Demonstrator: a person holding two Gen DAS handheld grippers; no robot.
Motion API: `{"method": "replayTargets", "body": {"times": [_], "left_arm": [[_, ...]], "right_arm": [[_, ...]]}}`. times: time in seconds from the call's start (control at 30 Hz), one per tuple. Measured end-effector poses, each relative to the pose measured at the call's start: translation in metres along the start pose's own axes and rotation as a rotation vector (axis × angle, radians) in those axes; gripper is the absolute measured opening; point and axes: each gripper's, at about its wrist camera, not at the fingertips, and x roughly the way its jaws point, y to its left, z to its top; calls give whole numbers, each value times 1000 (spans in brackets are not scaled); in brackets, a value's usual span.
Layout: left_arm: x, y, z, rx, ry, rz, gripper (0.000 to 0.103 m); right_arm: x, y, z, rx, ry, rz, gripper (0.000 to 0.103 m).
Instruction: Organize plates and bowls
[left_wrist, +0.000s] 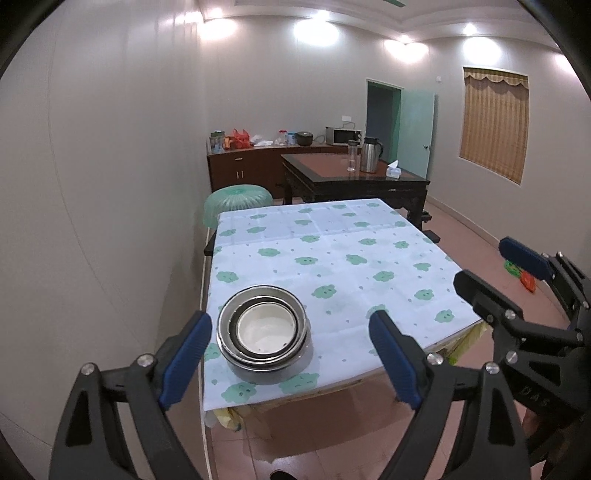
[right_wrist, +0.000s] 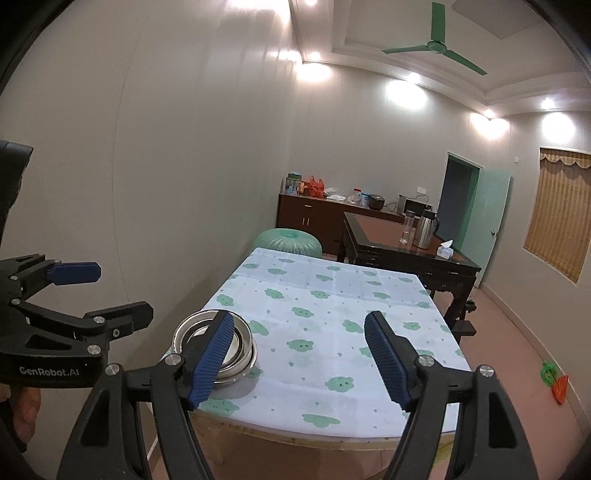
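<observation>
Two grippers, left gripper (left_wrist: 288, 354) and right gripper (right_wrist: 299, 363), hang open and empty off the counter (left_wrist: 332, 258). The nested bowls (left_wrist: 264, 330) sit at its seven o'clock corner, stacked to save room, apparently finished.

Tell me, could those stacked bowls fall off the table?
Maybe. The nested stack of bowls sits close to the near edge of the table, so a bump from the open left gripper could push it off. The tablecloth hangs loose over the edge; snagging it with the right gripper might drag the stack along.
</observation>
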Motion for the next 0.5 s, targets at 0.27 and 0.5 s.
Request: {"method": "replayTargets", "body": {"times": [0.27,0.5], "left_arm": [[-5,-11,1,19,-17,0,89],[-5,-15,3,27,-15,-7,89]], "right_arm": [[-10,-9,-4,16,-16,-19,75],[-10,-15,-4,20,-26,-28,75]]}}
